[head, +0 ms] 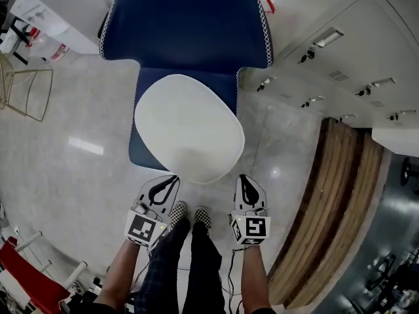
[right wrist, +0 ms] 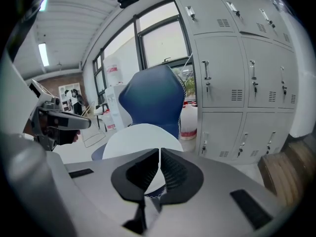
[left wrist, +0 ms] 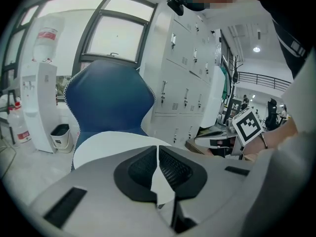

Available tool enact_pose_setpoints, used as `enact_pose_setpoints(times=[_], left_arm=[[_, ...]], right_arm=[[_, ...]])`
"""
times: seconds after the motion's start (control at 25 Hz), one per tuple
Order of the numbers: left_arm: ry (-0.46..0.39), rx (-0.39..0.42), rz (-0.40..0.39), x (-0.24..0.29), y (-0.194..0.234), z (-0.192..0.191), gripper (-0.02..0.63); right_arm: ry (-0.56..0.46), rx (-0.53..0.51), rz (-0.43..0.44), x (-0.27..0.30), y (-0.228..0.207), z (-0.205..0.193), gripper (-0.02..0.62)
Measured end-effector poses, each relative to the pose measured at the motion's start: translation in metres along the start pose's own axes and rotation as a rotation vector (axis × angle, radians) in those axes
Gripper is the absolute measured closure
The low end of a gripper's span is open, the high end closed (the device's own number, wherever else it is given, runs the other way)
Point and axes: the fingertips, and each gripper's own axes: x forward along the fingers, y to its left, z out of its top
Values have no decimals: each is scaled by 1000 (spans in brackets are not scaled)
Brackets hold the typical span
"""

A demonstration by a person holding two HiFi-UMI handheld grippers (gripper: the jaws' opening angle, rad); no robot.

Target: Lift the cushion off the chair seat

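Left gripper [head: 174, 178] and right gripper [head: 242, 178], jaws pressed together on nothing, hang just short of the white cushion [head: 188, 126], which lies on the blue chair [head: 186, 18] seat. Checkered shoes [head: 202, 217] stand between them. Lockers [right wrist: 237, 73] and a wooden bench [head: 327, 201] stand to the right.

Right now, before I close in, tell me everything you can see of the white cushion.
The cushion is plain white and smooth, a rounded egg-shaped pad without visible seams or print. It lies flat on the blue chair seat, covering most of it, its near edge overhanging the seat front. The left tool and right tool, both closed and empty, sit at that near edge; whether they touch it cannot be told.
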Motion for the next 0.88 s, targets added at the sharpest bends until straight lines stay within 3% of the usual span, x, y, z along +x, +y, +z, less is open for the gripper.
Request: enact_pose_setpoints(times=[0.4,0.56,0.76,0.88], left_arm=[[43,3,-4,-4,3,-12,580],[90,8,4,-6,9,-21,580],[21,4,45,-3,22,-17,580],[26,2,57,-1,27,-19,580]], right_arm=[[75,-78,38,37,-4,-15,563],[97,-53,24,51,-13,-25,561],[135,5,23,63,-24,-39,555],[156,46,47,70,-25,-46,462]])
